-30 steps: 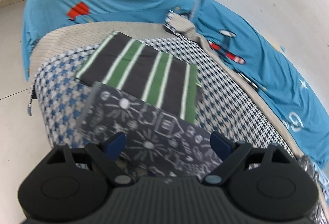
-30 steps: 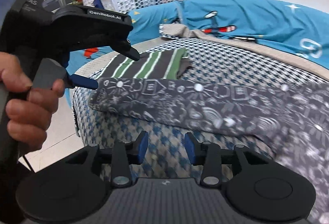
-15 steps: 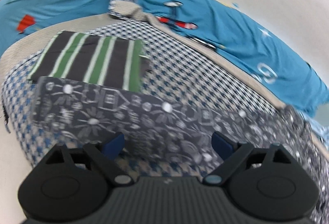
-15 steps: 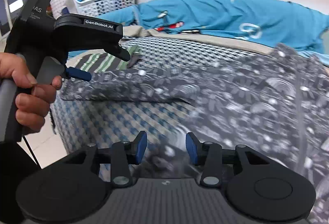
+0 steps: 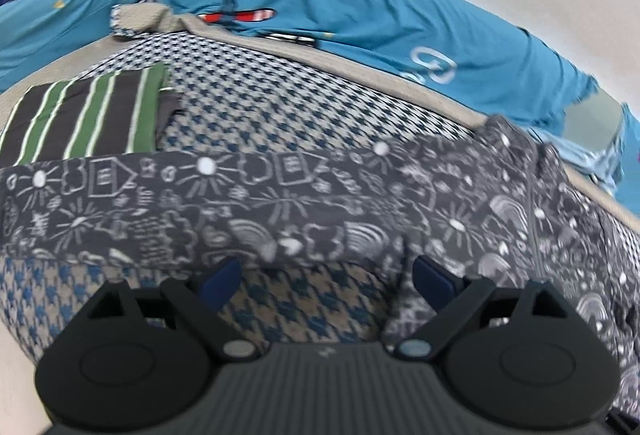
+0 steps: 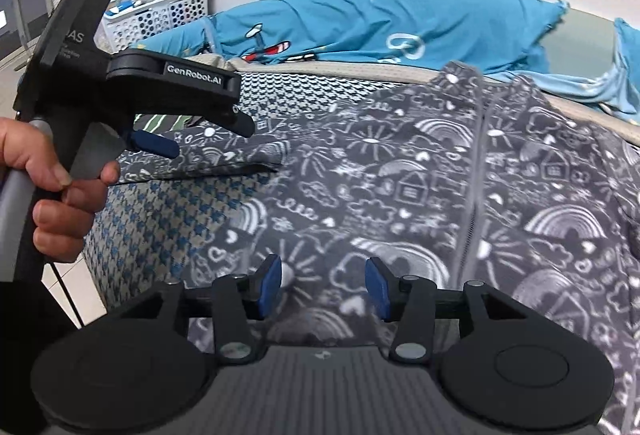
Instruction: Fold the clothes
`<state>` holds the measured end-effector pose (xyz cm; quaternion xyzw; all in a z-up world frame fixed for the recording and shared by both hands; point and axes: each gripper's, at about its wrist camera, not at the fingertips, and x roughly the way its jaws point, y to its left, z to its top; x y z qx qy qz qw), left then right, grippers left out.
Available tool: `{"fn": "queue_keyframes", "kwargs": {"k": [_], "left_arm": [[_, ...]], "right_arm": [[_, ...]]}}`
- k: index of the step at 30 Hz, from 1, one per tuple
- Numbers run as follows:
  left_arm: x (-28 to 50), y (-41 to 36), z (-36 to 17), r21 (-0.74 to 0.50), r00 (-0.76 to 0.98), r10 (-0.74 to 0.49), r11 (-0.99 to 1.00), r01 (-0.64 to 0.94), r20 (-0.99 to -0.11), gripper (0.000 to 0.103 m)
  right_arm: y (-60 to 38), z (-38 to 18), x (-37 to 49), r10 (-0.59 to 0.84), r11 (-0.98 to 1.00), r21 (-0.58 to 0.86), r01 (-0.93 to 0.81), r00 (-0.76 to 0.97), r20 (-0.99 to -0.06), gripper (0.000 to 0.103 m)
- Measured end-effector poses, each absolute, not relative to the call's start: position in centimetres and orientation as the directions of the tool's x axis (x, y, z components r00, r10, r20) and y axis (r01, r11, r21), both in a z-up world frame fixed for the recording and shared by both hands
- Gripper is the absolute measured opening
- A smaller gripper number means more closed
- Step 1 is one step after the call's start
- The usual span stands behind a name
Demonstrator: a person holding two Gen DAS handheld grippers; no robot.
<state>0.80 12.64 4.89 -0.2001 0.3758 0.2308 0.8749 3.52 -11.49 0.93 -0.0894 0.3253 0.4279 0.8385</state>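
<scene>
Nearest in the right wrist view, the right gripper (image 6: 324, 291) has its blue pads spread, with nothing pinched between them; its jaws have just been opening, and only the printed cloth lies below the gap. That cloth is the grey doodle-print garment (image 6: 420, 187), laid flat on the houndstooth bed cover (image 6: 160, 219), its zip running up the middle. Its lower right part runs out of the picture.

The left wrist view shows the left gripper (image 5: 326, 281) spread wide over the bed edge — nothing between its pads. Beyond them one sleeve of the garment (image 5: 200, 203) stretches across the houndstooth cover (image 5: 288, 107); this view is soft with blur, so the print near the pads is hard to read.

Only the right wrist view shows the hand (image 6: 60, 195) gripping the left gripper's handle, its wrist cut off at the frame edge. The folded green-striped cloth (image 5: 88, 115) is plain in the left view, but mostly hidden behind the left gripper in the right.

Farther back lies a blue sheet (image 6: 360, 23), then a white basket (image 6: 160, 15) — its contents are indistinct.
</scene>
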Motion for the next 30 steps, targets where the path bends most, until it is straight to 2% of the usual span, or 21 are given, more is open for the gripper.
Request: {"fn": "queue_keyframes", "kwargs": {"k": [17,26,30], "left_arm": [[3.8,6.1,3.6,-0.123,0.637,0.156,0.92,-0.371,-0.755,0.096],[5.2,2.0,2.3,-0.043,0.635,0.137,0.965,-0.259,-0.761,0.097],[5.6,0.5,1.5,0.018,0.627,0.154,0.976,-0.218,-0.764,0.103]], "right_arm": [[-14.6,-0.9,2.8,0.595,0.671,0.082,-0.737,0.47,-0.652,0.049],[-15.3,-1.4,0.9,0.577,0.659,0.014,-0.752,0.494,-0.65,0.05],[-15.6,-1.4,0.4,0.572,0.654,-0.005,-0.757,0.499,-0.651,0.05]]}}
